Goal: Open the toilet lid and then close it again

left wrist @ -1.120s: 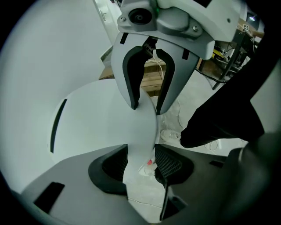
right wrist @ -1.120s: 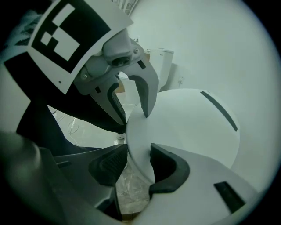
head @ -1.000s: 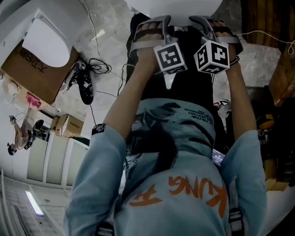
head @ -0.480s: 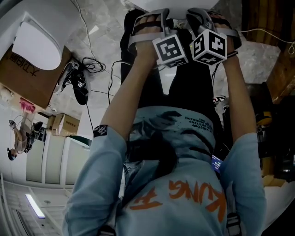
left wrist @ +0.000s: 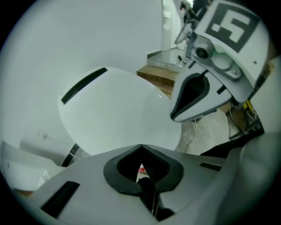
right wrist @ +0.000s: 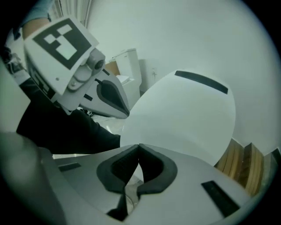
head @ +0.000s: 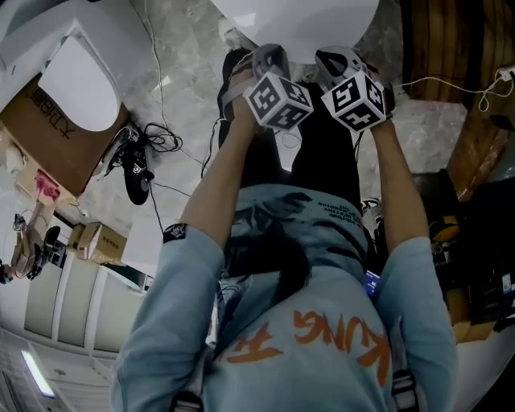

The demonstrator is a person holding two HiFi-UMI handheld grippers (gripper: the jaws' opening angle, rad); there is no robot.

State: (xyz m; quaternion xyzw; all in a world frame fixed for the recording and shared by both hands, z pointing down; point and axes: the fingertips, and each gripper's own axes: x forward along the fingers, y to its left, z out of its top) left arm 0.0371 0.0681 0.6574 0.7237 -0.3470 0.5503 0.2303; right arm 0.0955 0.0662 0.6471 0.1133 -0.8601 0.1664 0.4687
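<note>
The white toilet lid (head: 306, 24) lies at the top of the head view; it is a smooth oval (left wrist: 118, 110) with a dark slot at its far end (right wrist: 193, 114). Both grippers point steeply down, side by side over its near edge. My left gripper (head: 269, 56) (left wrist: 140, 147) is closing, its tips meeting with nothing between them. My right gripper (head: 338, 60) (right wrist: 139, 146) is closing the same way, tips together and empty. Each shows in the other's view: the right gripper (left wrist: 193, 94), the left gripper (right wrist: 112, 99). Whether the tips touch the lid is hidden.
Another white toilet (head: 76, 80) stands at the upper left beside a cardboard box (head: 40, 129). Black shoes (head: 137, 165) and cables lie on the marble floor (head: 185, 72). Wooden boards (head: 475, 145) stand at the right. The person's legs are just below the grippers.
Both grippers rolled, their marker cubes now turned corner-on, and shifted slightly along the lid's near edge. More of the lid shows at the top of the head view.
</note>
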